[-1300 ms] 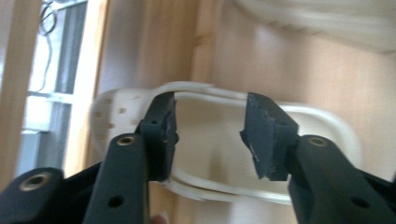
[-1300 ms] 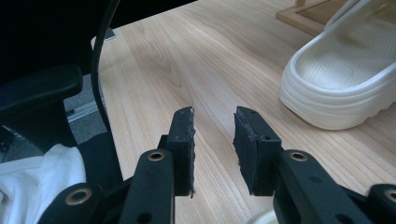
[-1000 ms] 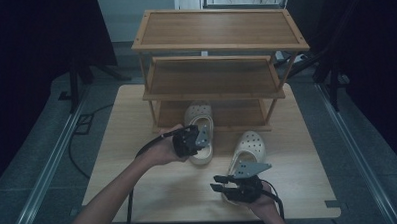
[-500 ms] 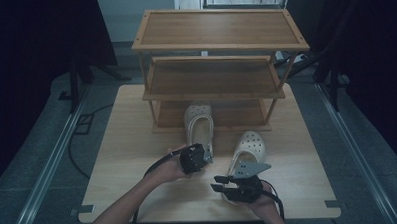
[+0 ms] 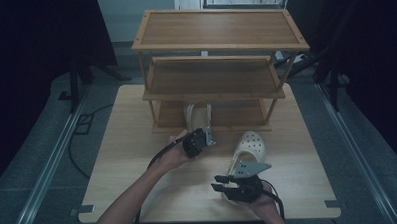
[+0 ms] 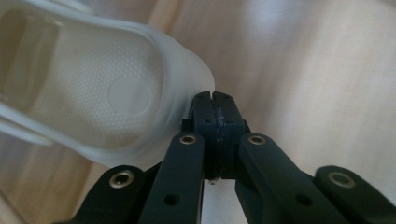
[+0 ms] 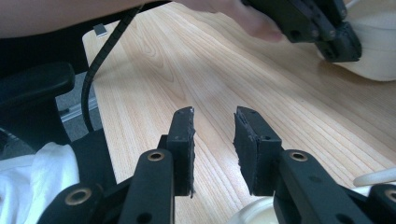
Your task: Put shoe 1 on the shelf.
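Note:
A white clog (image 5: 197, 114) lies toe-first under the lowest tier of the wooden shoe rack (image 5: 219, 43). My left gripper (image 5: 201, 140) sits at its heel with the jaws shut. In the left gripper view the closed tips (image 6: 215, 100) are right beside the heel rim of this clog (image 6: 107, 93), with nothing between them. A second white clog (image 5: 249, 148) rests on the table to the right. My right gripper (image 5: 224, 183) hovers just in front of it. Its jaws (image 7: 215, 126) are open and empty over the tabletop.
The wooden table (image 5: 127, 144) carries the rack at its far side. A black cable (image 5: 158, 156) trails from the left gripper toward the near edge. The right gripper view shows the left gripper (image 7: 327, 28) by the clog (image 7: 373, 51), and the table's near-left edge (image 7: 93, 42).
The left clog has slid farther in under the rack. My left gripper has dropped toward the table and now sits at its heel. The right gripper has not moved.

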A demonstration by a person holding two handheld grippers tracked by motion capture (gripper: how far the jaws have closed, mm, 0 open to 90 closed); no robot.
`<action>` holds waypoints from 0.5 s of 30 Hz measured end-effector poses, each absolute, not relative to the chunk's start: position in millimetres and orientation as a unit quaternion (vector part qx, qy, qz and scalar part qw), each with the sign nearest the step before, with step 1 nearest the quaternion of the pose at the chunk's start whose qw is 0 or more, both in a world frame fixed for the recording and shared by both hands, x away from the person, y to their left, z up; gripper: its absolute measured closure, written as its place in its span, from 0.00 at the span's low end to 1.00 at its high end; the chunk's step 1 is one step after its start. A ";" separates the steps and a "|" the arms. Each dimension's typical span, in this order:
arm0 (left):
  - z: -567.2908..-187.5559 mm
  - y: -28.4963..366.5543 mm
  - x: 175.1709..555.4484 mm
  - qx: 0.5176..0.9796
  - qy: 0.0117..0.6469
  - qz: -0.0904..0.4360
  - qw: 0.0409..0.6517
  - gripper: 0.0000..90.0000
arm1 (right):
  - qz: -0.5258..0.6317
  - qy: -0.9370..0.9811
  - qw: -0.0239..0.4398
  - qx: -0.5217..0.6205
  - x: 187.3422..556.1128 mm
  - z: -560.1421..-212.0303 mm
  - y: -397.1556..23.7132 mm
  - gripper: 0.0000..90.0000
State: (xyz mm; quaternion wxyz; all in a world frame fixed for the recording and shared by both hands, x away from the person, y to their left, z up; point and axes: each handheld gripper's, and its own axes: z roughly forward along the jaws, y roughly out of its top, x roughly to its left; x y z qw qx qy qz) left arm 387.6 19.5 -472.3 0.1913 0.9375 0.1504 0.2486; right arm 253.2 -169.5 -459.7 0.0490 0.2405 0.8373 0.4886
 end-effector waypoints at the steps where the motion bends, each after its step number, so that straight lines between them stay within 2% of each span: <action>1: -474.1 19.4 391.4 0.934 0.151 0.255 0.198 1.00 | 0.489 0.837 0.049 0.240 253.1 -459.5 -169.7 0.76; 4: -474.2 17.7 399.1 0.930 0.160 0.271 0.190 1.00 | 0.488 0.838 0.049 0.239 253.1 -459.7 -169.7 0.76; 15: -477.2 13.1 422.3 0.924 0.196 0.270 0.186 0.98 | 0.486 0.840 0.049 0.238 253.4 -460.3 -170.3 0.76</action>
